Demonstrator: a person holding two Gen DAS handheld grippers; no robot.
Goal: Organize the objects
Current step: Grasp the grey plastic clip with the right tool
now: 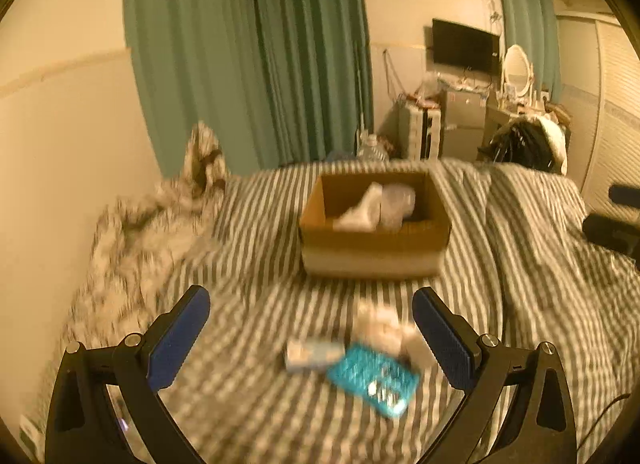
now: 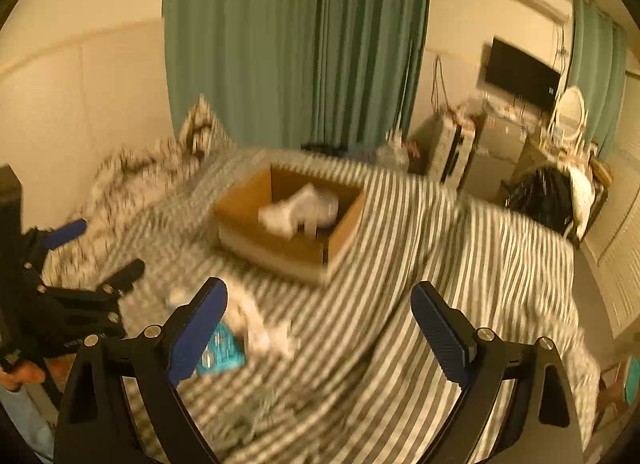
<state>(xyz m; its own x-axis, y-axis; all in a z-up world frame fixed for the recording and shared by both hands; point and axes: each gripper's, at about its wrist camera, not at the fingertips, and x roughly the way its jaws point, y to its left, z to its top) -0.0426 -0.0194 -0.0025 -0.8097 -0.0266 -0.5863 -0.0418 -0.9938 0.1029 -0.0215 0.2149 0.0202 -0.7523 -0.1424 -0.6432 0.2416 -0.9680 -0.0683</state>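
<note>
While both frames are blurred, the left hand-held gripper (image 1: 311,322) plainly stands wide with nothing between its blue pads, and the right hand-held gripper (image 2: 319,314) is spread wide and empty too. Below the left one, on the striped bed (image 1: 248,224), lie a teal packet (image 1: 372,378), a small pale box (image 1: 312,354) and something white (too smeared to name) (image 1: 380,324). Farther up the bed sits an open cardboard box (image 1: 374,252) holding white, crumpled items (image 1: 376,206). Green curtains (image 1: 248,52) hang behind.
</note>
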